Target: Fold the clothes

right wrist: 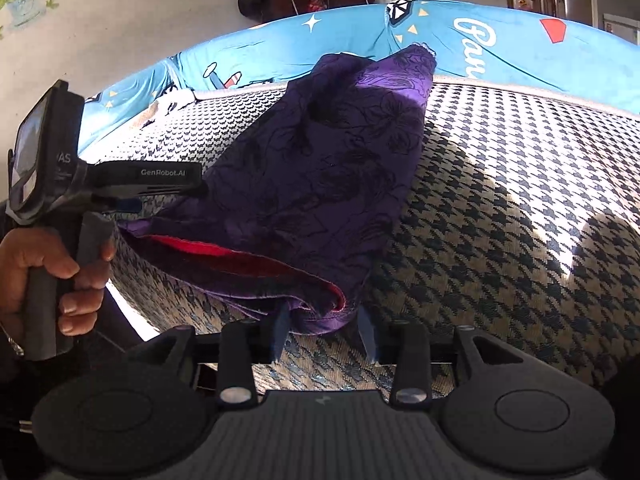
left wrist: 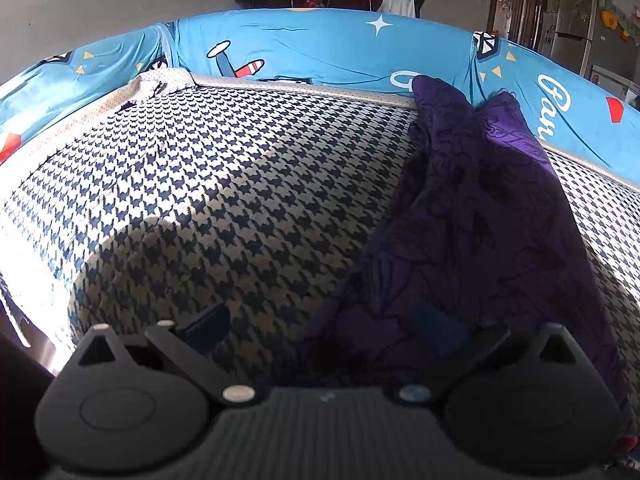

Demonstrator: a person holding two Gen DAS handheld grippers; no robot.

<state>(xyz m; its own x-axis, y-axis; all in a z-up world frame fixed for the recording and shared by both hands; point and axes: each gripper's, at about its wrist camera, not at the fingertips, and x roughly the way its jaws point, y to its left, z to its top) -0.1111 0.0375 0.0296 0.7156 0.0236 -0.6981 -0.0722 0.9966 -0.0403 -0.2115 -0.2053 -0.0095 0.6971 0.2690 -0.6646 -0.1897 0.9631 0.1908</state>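
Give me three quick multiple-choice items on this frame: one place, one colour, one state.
1. Where does the garment lie?
A floor
B houndstooth cover
C chair

2. What colour is its lining?
A green
B white
C red

3. How do the left gripper jaws stand?
A wide apart
B shut
C out of view

Answers:
1 B: the purple cloth is spread over the checked surface.
2 C: red shows inside the open hem.
3 A: the left wrist view shows both fingers far apart.
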